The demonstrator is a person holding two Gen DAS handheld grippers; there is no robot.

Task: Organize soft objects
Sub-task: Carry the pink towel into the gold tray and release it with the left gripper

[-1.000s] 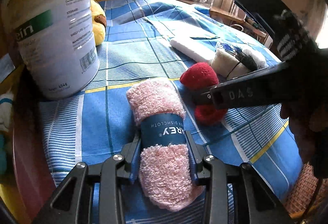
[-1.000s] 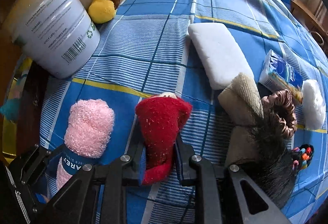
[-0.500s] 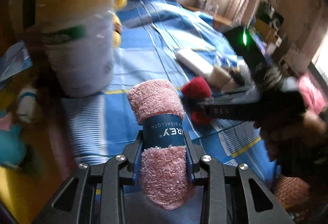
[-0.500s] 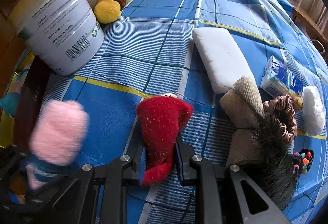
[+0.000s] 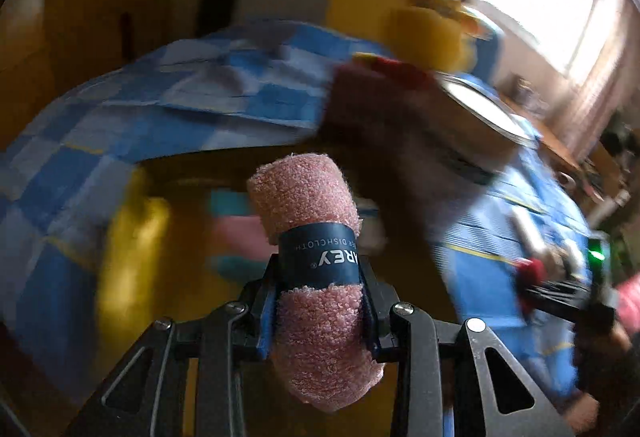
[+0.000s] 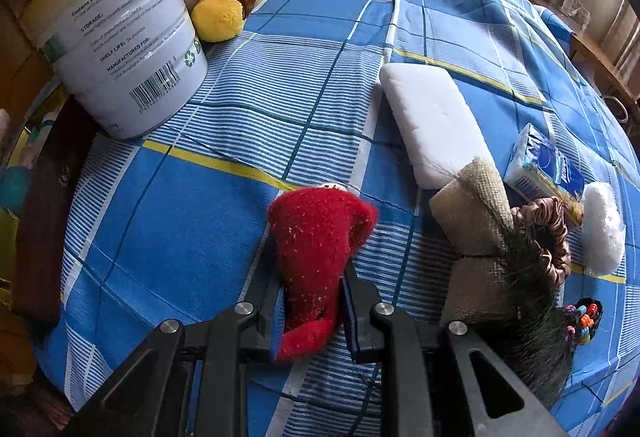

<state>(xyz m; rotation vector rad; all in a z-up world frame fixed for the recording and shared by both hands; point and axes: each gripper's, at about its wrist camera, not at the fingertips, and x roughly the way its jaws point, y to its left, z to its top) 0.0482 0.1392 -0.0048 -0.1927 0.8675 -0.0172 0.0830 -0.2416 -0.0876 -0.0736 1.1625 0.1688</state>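
Pink rolled dishcloth [image 5: 316,277] sits clamped at its navy band in my left gripper [image 5: 320,301], lifted clear of the bed [image 6: 320,85], past its left edge, with a blurred yellow container [image 5: 132,261] below. I'd slow down and aim before releasing. My right gripper [image 6: 314,301] pinches the red plush piece [image 6: 316,249] near the bed's front edge; I'd keep it steady there.

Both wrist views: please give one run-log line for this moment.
left jaws: shut on rolled pink terry dishcloth, lifted | right jaws: shut on red fuzzy cloth piece on blue checked bedsheet
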